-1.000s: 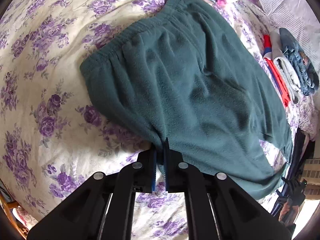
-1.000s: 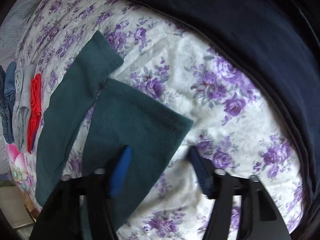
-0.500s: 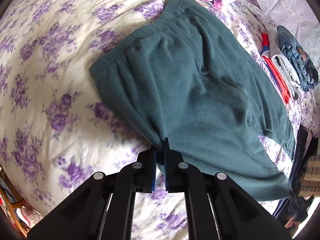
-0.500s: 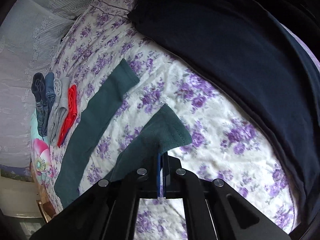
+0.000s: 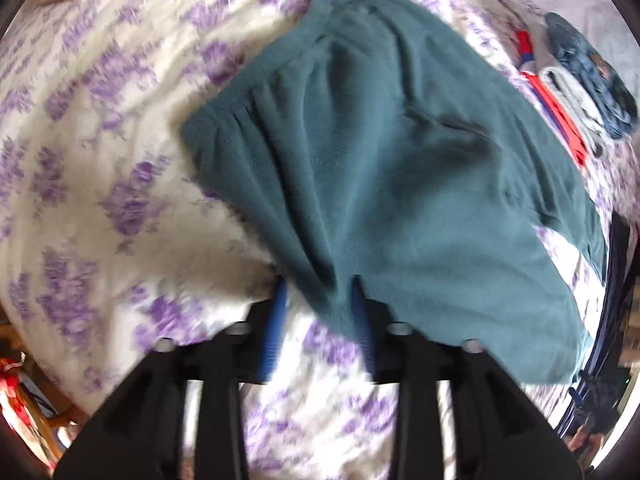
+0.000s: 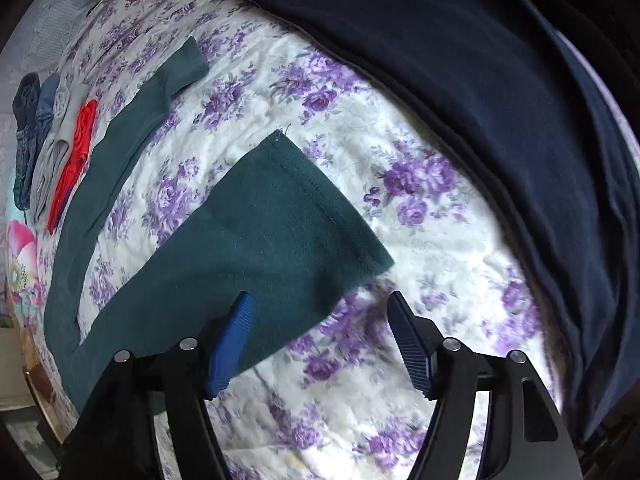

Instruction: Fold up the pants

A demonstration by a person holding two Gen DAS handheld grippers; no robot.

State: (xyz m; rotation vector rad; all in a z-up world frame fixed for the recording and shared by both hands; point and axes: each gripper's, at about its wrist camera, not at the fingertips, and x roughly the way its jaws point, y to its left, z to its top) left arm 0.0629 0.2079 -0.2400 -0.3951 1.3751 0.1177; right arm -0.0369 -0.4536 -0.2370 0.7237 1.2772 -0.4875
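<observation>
The teal fleece pants (image 5: 400, 168) lie on a floral bedspread (image 5: 100, 160), waistband toward the upper left in the left wrist view. My left gripper (image 5: 320, 292) is at their near edge. Its jaws are opening, and a fold of the fabric sits loose between the blue pads (image 5: 276, 320). In the right wrist view one pant leg's cuff (image 6: 288, 232) lies flat, and the other leg (image 6: 132, 120) stretches away at the left. My right gripper (image 6: 320, 300) hovers over the near cuff's corner. Its jaws are opening wide and the pads are clear of the cloth.
A large dark navy garment (image 6: 480, 80) covers the bed's upper right. A row of folded clothes (image 6: 60, 140), red, grey and denim, lies beyond the pants, seen too as folded clothes (image 5: 580, 92). A flowered pillow (image 6: 20, 256) sits at the left edge.
Both grippers were shut on the pants half a second ago and have now let go. The right gripper's cuff, lifted then, lies flat on the bed.
</observation>
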